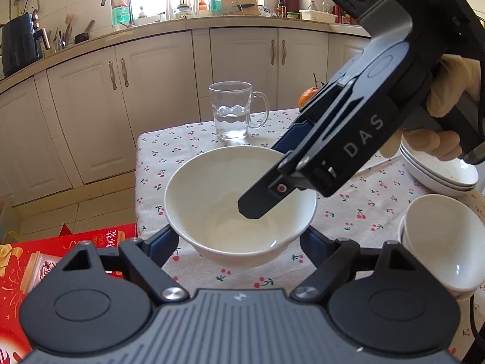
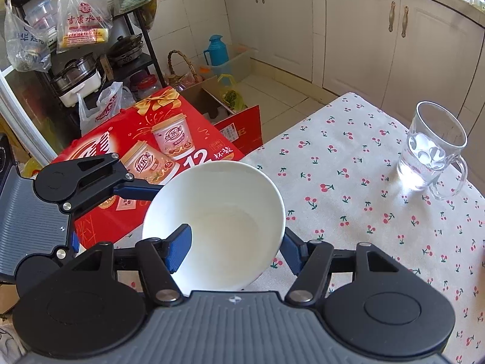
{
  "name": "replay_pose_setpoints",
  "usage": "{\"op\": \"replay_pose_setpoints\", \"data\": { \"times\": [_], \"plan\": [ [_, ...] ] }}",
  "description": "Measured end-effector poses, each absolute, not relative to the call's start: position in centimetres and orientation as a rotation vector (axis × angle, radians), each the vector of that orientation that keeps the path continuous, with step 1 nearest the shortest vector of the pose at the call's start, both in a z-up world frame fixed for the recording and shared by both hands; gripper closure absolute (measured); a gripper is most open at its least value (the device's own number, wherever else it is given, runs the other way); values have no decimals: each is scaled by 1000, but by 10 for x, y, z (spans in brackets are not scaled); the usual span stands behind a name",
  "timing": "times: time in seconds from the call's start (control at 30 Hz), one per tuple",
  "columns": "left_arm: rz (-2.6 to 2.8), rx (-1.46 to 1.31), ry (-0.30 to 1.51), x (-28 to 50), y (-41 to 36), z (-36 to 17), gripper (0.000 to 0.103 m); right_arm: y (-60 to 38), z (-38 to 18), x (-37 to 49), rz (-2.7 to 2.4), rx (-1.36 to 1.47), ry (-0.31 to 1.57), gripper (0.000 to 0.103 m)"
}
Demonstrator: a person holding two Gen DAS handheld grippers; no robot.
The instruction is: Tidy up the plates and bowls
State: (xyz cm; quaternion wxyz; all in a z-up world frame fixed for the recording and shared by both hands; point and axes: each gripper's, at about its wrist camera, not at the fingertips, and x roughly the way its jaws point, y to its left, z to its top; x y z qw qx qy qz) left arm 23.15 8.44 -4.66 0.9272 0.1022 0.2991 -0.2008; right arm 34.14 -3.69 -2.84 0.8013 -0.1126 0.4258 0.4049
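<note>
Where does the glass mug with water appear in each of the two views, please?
Left wrist view: the glass mug stands upper centre, at the far edge of the cherry-print tablecloth, behind the white bowl.
Right wrist view: the glass mug stands at the right edge, right of the white bowl.
Shared landmark: the red gift box beside the table.
</note>
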Motion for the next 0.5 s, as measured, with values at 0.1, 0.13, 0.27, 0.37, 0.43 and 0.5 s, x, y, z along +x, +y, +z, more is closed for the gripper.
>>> {"op": "replay_pose_setpoints", "data": {
  "times": [0.1, 0.13, 0.27, 0.37, 0.43, 0.5],
  "plan": [
    [-416, 213, 614, 219, 79, -40, 17, -44, -21, 326, 873, -241, 904, 34],
    [-419, 213, 613, 215, 77, -38, 17, -46, -20, 322, 874, -239, 902, 34],
    [-438, 222, 600, 198, 70, -29, 16, -58, -11, 301, 872, -233, 889, 34],
    [-450, 227, 590, 185, 63, -24, 16, -69, -5, 286, 865, -224, 881, 34],
    [-459, 225, 586, 178, 59, -21, 16, -77, -1, 276, 861, -220, 874, 34],
    [-468, 222, 583, 170, 54, -18, 16, -84, 2, 266, 857, -222, 868, 34]
  ]
}}
